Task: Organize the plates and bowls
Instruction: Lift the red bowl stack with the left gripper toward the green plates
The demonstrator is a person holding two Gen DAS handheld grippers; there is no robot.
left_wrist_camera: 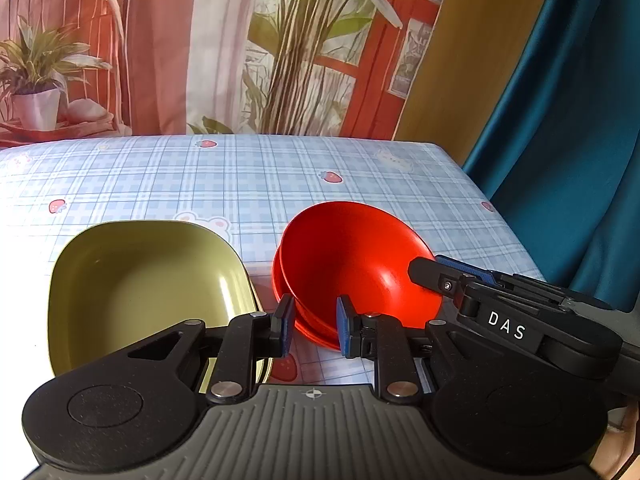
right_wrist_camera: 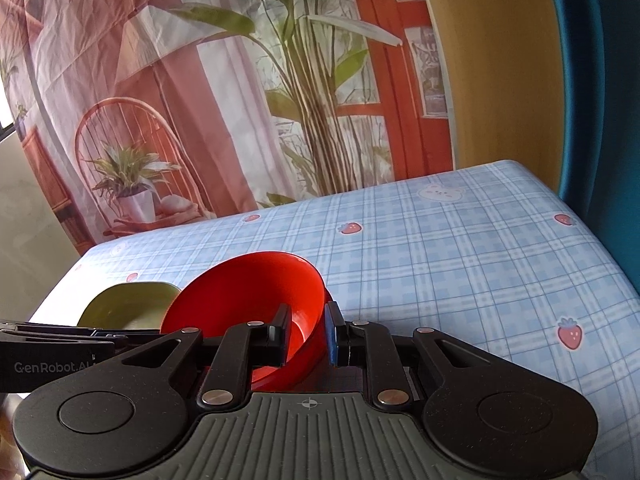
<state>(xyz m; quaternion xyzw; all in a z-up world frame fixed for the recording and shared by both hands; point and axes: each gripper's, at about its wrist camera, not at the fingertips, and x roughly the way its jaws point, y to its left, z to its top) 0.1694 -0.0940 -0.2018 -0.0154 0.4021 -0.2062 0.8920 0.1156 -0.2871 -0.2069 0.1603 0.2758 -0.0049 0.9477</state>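
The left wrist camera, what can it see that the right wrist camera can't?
Only the left wrist view shows the whole green dish, the left gripper around the lower red bowl's rim, and the right gripper's fingers on the top red bowl. Only the right wrist view shows the right gripper straddling that bowl's wall. Both show the red bowls, some green dish, and the checked tablecloth.

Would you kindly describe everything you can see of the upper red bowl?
The upper red bowl is round, glossy and looks plastic, and it holds nothing. It sits tilted, nested in another red dish on the checked tablecloth, right of the green dish. The right gripper straddles its near rim; whether it is clamped is unclear. The left gripper is just before it.
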